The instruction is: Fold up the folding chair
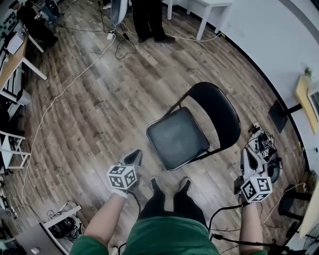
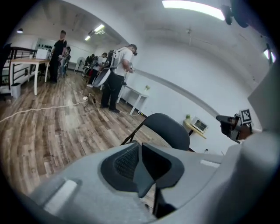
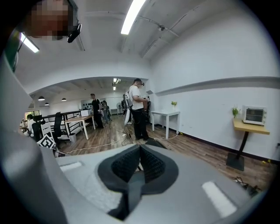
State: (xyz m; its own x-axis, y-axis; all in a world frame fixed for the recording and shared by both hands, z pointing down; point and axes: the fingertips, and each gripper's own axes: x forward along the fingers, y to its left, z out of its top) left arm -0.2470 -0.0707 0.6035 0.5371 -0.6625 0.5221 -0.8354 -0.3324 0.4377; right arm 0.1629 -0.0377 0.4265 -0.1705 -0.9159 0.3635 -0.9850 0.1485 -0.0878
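Note:
A black folding chair stands unfolded on the wood floor, with its padded seat (image 1: 177, 138) toward me and its rounded backrest (image 1: 219, 112) to the right. My left gripper (image 1: 134, 155) hovers just left of the seat's near corner, jaws shut and empty. My right gripper (image 1: 247, 154) hangs to the right of the backrest, also shut on nothing. In the left gripper view the backrest (image 2: 168, 129) rises behind the closed left gripper (image 2: 141, 148), and the right gripper (image 2: 232, 124) shows beyond it. The right gripper view shows the closed right gripper (image 3: 140, 151); the chair is mostly hidden behind it.
My feet (image 1: 169, 185) stand right at the seat's front edge. A tangle of cables and gear (image 1: 263, 147) lies right of the chair. A white cord (image 1: 60, 94) runs across the floor. People (image 1: 147, 20) stand by a white table (image 1: 212, 10) at the far end; desks (image 1: 15, 60) line the left.

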